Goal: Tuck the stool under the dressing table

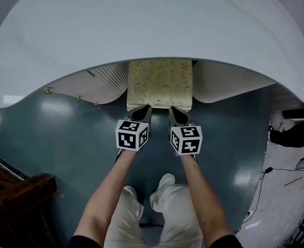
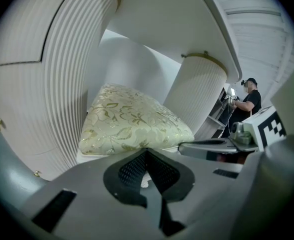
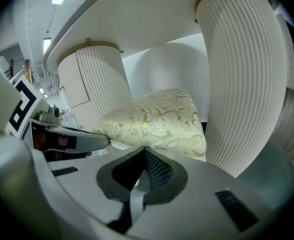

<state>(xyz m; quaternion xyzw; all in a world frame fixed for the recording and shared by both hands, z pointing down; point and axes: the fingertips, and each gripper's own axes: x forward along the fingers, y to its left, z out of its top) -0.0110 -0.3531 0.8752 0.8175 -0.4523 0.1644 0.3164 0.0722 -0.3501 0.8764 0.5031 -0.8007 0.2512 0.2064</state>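
The stool [image 1: 160, 83] has a cream cushion with a gold leaf pattern and stands in the knee gap of the white dressing table [image 1: 152, 25], its far half hidden under the tabletop. Both grippers sit at the stool's near edge. My left gripper [image 1: 142, 112] is shut, its tip against the front left of the seat. My right gripper [image 1: 176, 114] is shut too, at the front right. In the left gripper view the cushion [image 2: 132, 121] fills the space just beyond the shut left gripper [image 2: 147, 152]. The right gripper view shows the same cushion [image 3: 159, 119] past the shut right gripper [image 3: 146, 152].
Ribbed white cabinets [image 1: 108, 84] [image 1: 229, 80] flank the stool closely on both sides. Dark wooden furniture [image 1: 17, 192] stands at the lower left on the teal floor [image 1: 64, 138]. Cables and black gear [image 1: 291, 136] lie at the right. A person [image 2: 247, 102] stands far off.
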